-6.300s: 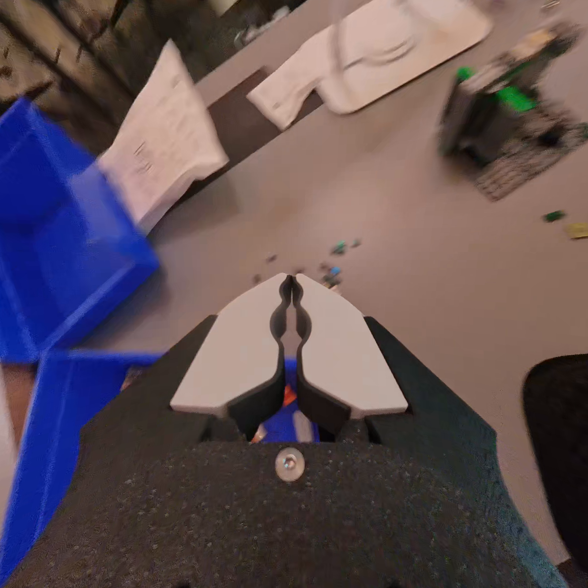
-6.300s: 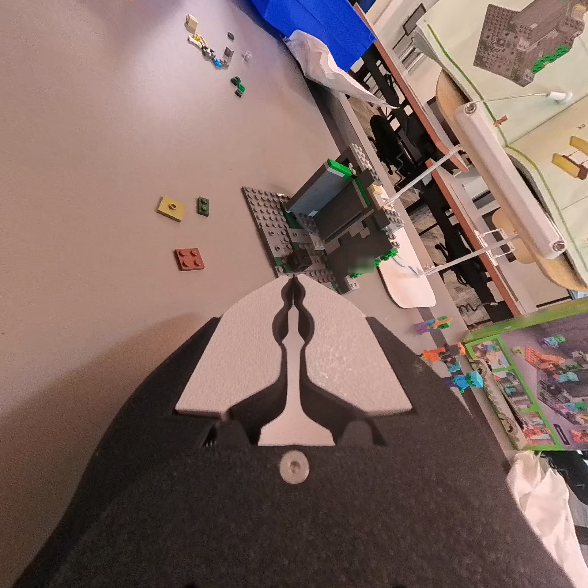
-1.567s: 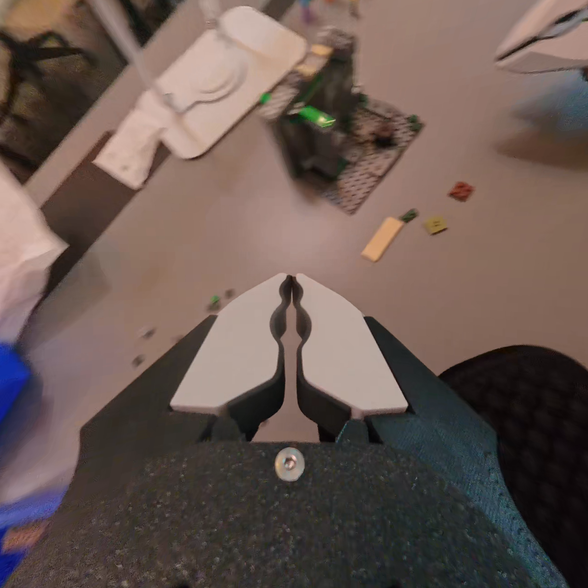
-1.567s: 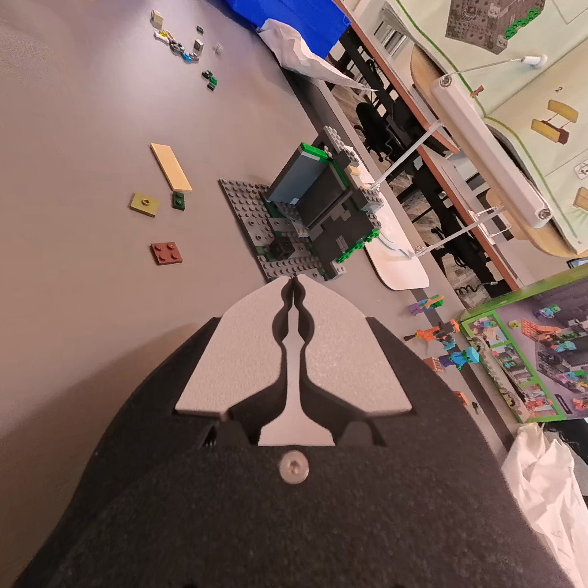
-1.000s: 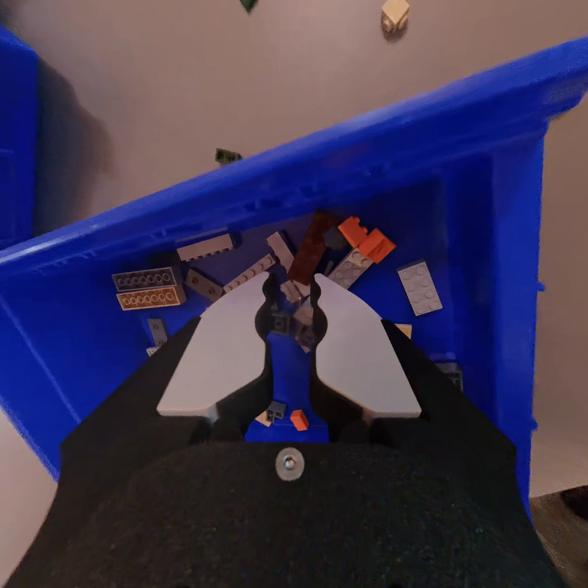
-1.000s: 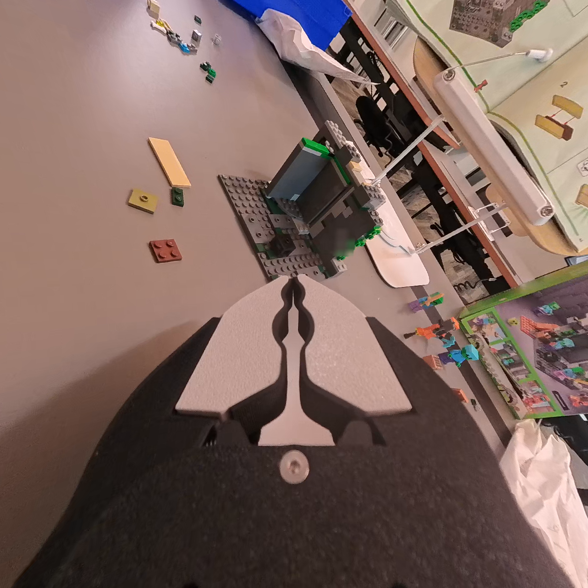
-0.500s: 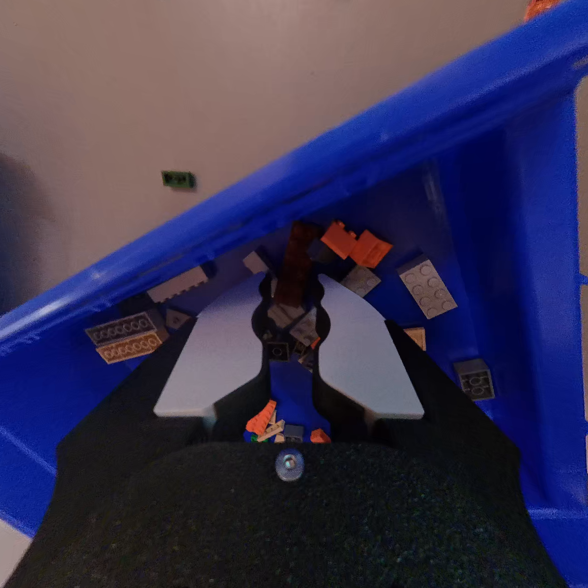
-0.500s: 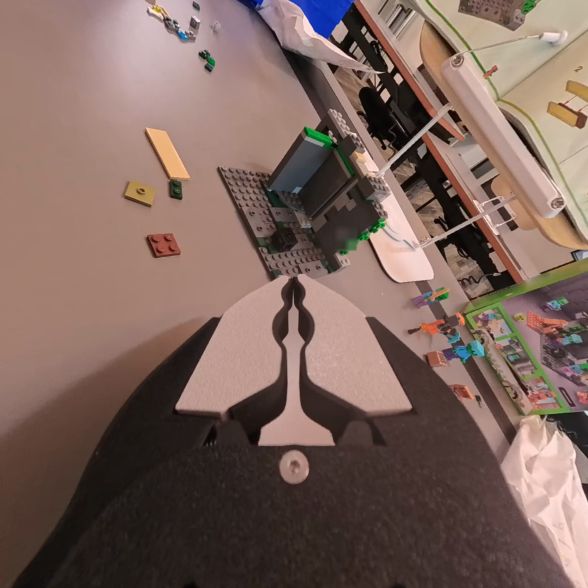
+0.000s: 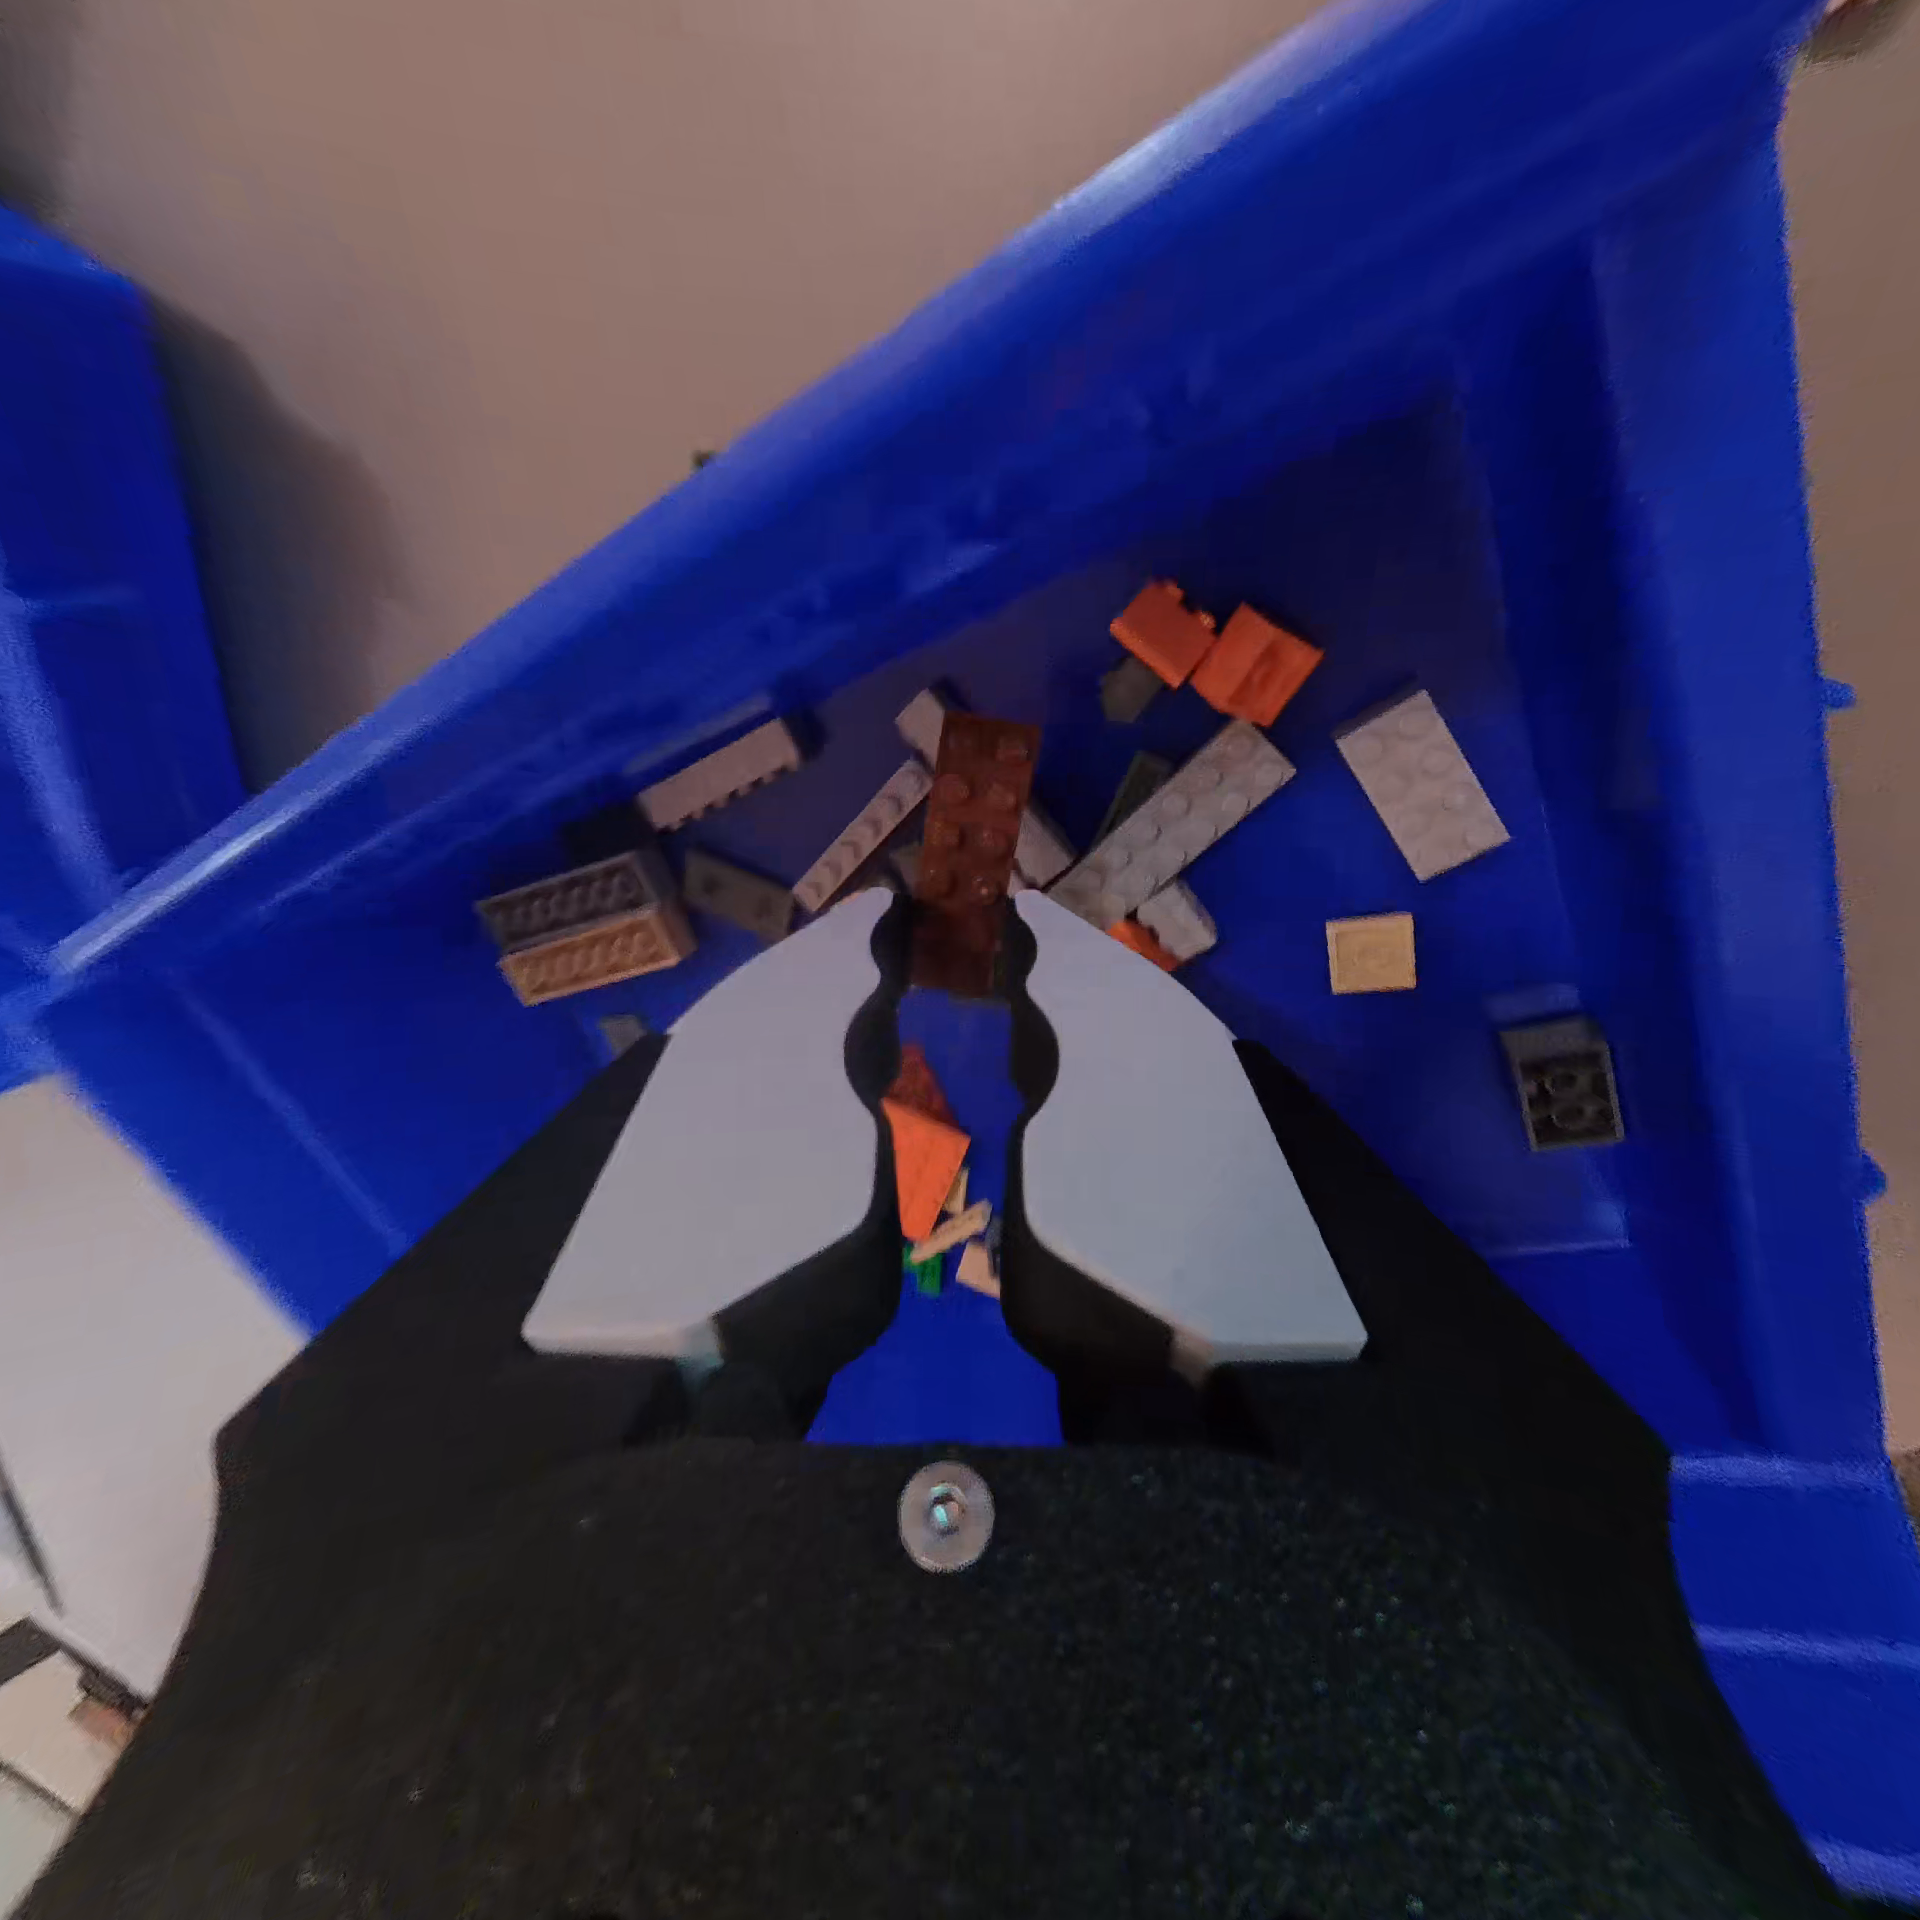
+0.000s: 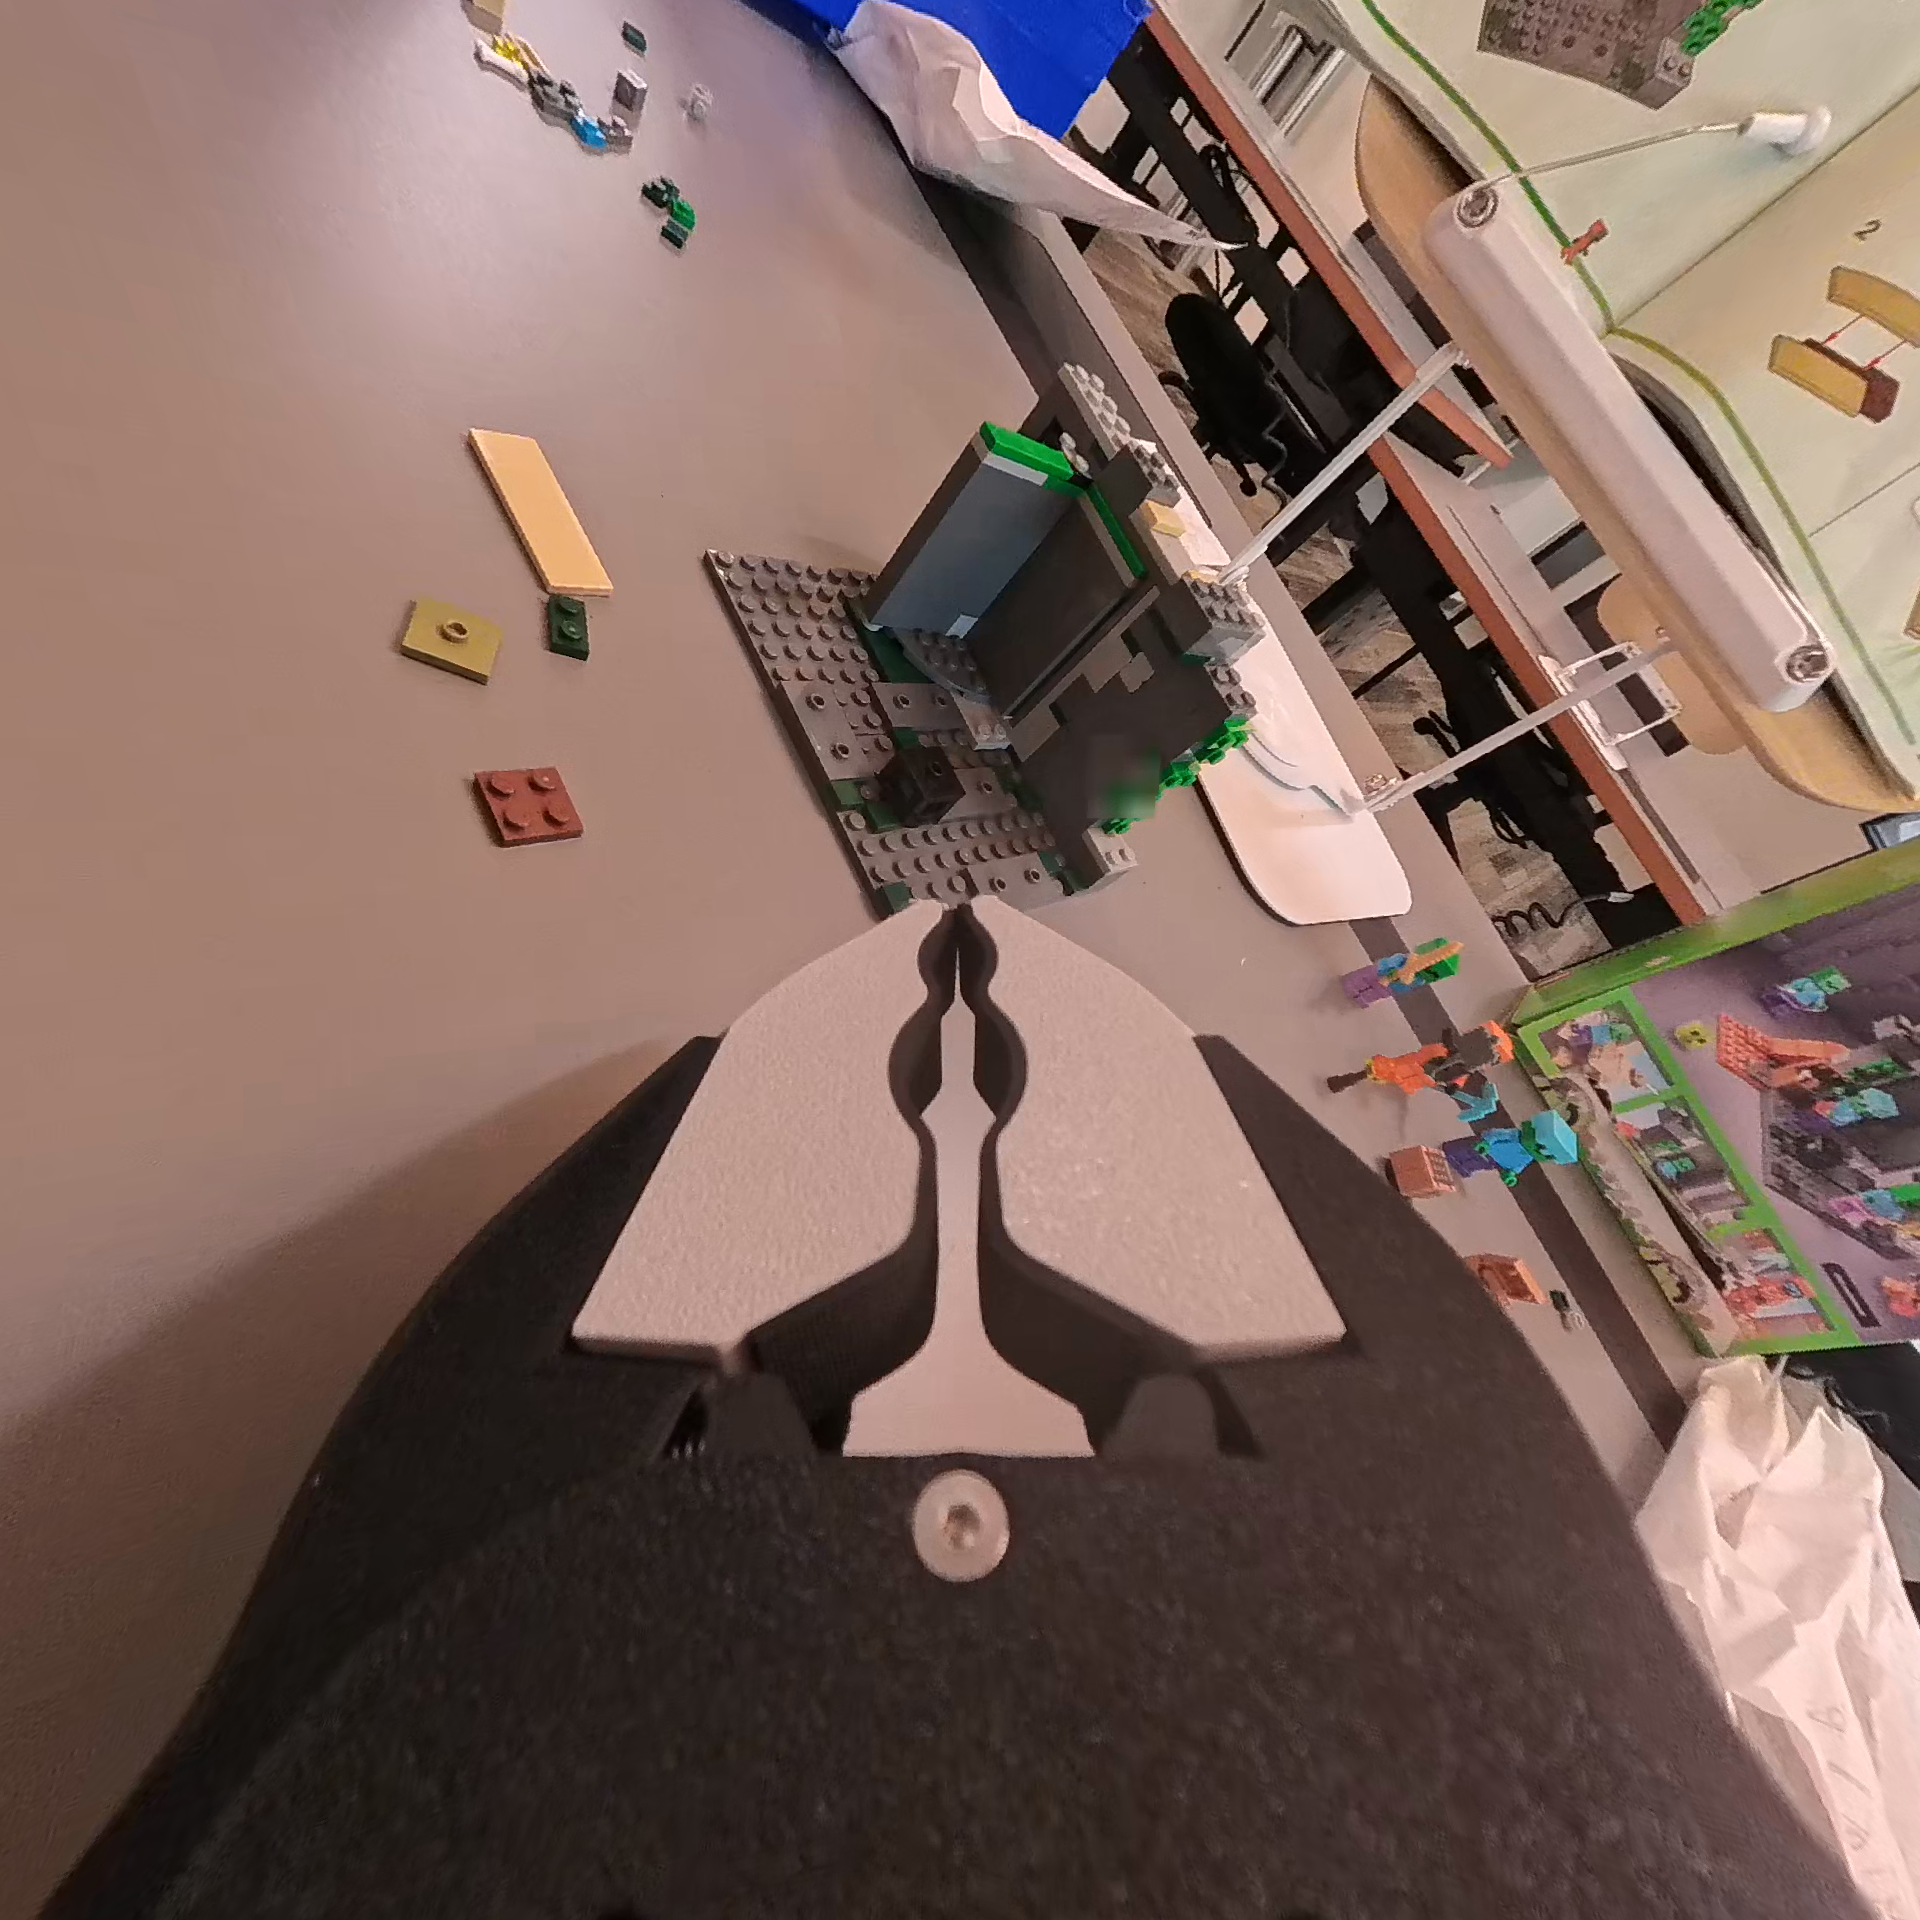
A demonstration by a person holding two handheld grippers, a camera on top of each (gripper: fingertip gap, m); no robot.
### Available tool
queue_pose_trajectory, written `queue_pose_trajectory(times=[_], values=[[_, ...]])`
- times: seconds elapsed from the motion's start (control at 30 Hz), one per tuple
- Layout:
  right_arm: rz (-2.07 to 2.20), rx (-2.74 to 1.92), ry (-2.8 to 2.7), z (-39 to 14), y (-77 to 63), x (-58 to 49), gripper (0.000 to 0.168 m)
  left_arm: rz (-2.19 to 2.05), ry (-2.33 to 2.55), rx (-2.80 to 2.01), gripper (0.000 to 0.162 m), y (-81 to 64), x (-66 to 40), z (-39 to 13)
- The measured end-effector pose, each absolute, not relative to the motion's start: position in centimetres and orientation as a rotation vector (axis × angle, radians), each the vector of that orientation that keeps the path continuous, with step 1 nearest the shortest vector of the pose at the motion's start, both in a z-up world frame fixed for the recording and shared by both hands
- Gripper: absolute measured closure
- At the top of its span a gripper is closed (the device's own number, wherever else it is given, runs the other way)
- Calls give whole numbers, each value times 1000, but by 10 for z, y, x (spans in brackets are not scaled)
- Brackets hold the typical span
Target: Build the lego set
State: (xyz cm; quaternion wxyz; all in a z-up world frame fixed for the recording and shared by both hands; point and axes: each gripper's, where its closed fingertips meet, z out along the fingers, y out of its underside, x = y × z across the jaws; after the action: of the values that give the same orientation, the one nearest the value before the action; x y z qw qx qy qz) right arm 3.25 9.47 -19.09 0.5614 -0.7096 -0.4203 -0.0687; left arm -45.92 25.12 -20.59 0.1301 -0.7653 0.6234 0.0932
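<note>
In the left wrist view, my left gripper (image 9: 956, 916) is inside a blue bin (image 9: 1039, 416) and is shut on the near end of a long brown plate (image 9: 971, 821). The plate sticks out past the fingertips, above a pile of grey, orange and tan bricks (image 9: 1174, 821). In the right wrist view, my right gripper (image 10: 961, 912) is shut and empty, just short of the near edge of the partly built model (image 10: 1039, 675) on its grey baseplate (image 10: 800, 644).
Left of the model lie a tan plate (image 10: 540, 514), an olive tile (image 10: 450, 639), a small dark green piece (image 10: 567, 627) and a red-brown plate (image 10: 528, 805). Minifigures (image 10: 1434, 1070), the set's box (image 10: 1766, 1122) and a white bag (image 10: 1787, 1610) lie right. A second blue bin (image 9: 62, 623) stands left. The left gripper's tips are roughly 50 cm from the right gripper's. My left tips are about 40 cm from the olive tile (image 10: 450, 639), my right tips only 12 cm.
My left gripper closed on the brown plate and drew it up and back from the pile; more of the bin floor now shows. The right gripper barely moved.
</note>
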Motion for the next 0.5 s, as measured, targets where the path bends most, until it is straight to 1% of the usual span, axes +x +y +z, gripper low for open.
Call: queue_pose_trajectory(times=[0.13, 0.23, 0.3, 0.4, 0.5], values=[[-155, -1663, -991, -189, 94, 31, 168, 330, 1708, -2161, 145, 245, -445, -155], [-153, -1658, -991, -188, 94, 31, 168, 321, 1668, -2056, 146, 235, -406, -119], [-153, -1655, -991, -187, 93, 31, 168, 278, 1676, -1982, 146, 224, -368, -105], [-158, -1652, -990, -187, 93, 32, 168, 167, 1742, -1889, 146, 201, -303, -104], [-167, -1650, -990, -187, 94, 34, 168, 36, 1832, -1828, 146, 176, -240, -120]])
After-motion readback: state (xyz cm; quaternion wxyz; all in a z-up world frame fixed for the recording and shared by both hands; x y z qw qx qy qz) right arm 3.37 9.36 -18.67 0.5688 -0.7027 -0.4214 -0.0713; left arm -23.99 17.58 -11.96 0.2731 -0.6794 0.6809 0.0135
